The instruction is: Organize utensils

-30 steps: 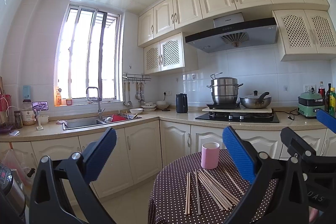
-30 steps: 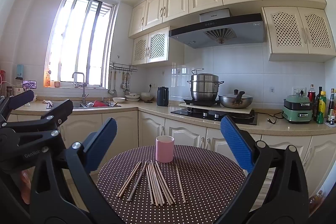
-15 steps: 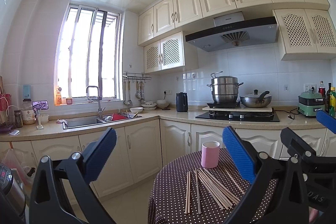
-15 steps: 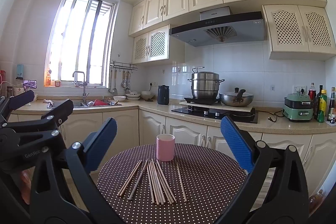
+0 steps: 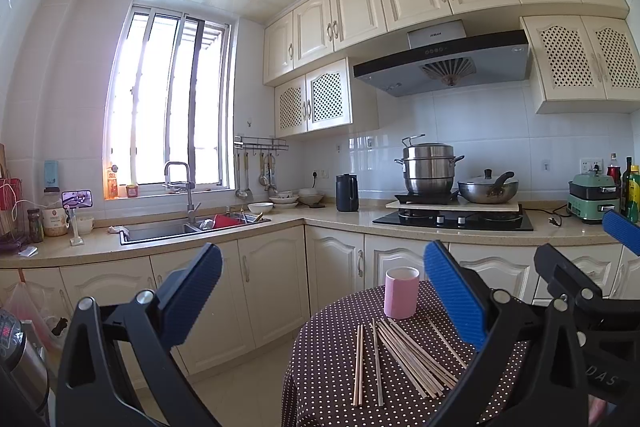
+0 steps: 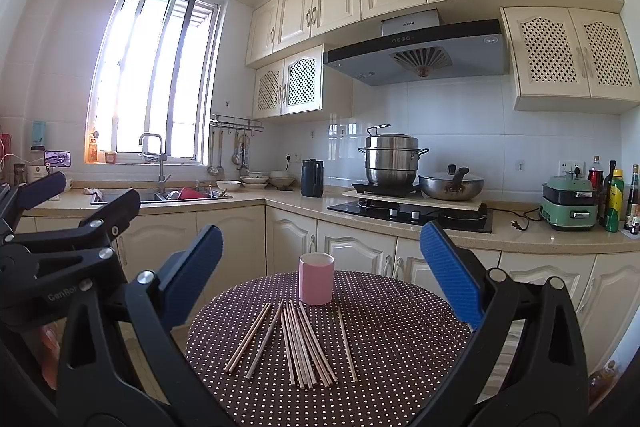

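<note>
While chopsticks [image 6: 298, 341] lay loose before the pink cup [image 6: 316, 283], their likely holder, I held left gripper [image 5: 322, 297] and right gripper [image 6: 320, 279] wide apart, both empty.

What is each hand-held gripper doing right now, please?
Left hand-held gripper: open, holding nothing.
Right hand-held gripper: open, holding nothing, facing the pink cup.

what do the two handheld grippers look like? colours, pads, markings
Both match: black plastic clamp-style frames with silver rivets at the pivots and two fingers faced with ribbed blue pads. The left gripper carries white lettering starting "GenRo", seen from the right wrist view; the right gripper has faint lettering ending "DAS", seen from the left wrist view. No cables or sleeves are visible.
</note>
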### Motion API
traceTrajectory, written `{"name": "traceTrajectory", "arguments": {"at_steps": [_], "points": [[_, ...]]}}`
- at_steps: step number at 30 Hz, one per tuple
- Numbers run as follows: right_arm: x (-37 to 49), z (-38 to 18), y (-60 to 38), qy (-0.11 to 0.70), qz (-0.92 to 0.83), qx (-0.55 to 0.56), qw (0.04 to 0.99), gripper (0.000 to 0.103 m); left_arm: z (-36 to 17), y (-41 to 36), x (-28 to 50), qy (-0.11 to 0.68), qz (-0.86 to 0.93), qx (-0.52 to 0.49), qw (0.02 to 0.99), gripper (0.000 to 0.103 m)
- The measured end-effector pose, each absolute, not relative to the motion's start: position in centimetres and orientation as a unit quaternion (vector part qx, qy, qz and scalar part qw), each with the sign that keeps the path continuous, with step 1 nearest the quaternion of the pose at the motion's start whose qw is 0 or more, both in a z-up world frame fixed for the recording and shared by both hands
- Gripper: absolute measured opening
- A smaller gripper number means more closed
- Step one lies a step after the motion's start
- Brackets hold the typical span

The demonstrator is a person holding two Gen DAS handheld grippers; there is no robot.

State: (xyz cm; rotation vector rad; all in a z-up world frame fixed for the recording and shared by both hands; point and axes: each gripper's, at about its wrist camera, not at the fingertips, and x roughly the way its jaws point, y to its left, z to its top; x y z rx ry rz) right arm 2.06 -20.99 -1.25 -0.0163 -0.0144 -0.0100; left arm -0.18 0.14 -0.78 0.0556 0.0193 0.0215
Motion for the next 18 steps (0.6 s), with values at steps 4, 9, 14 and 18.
{"name": "traceTrajectory", "arguments": {"at_steps": [4,9,14,18], "points": [[2.1,-1.3,-21.0,-0.006,-0.005,-0.008,1.000,0.097,-0.9,0.2,-0.2,0.010,0.011,0.028,0.999,0.099],[2.1,-1.5,-20.8,-0.003,-0.003,-0.008,1.000,0.097,-1.2,0.3,-0.2,0.013,0.010,0.029,0.999,0.099],[2.8,-1.4,-20.8,0.003,-0.001,-0.010,1.000,0.097,-1.3,0.3,0.3,0.016,0.012,0.029,0.999,0.099],[4.0,-2.0,-20.9,0.015,0.002,-0.013,1.000,0.097,-1.6,0.4,1.7,0.031,0.012,0.029,0.999,0.099]]}}
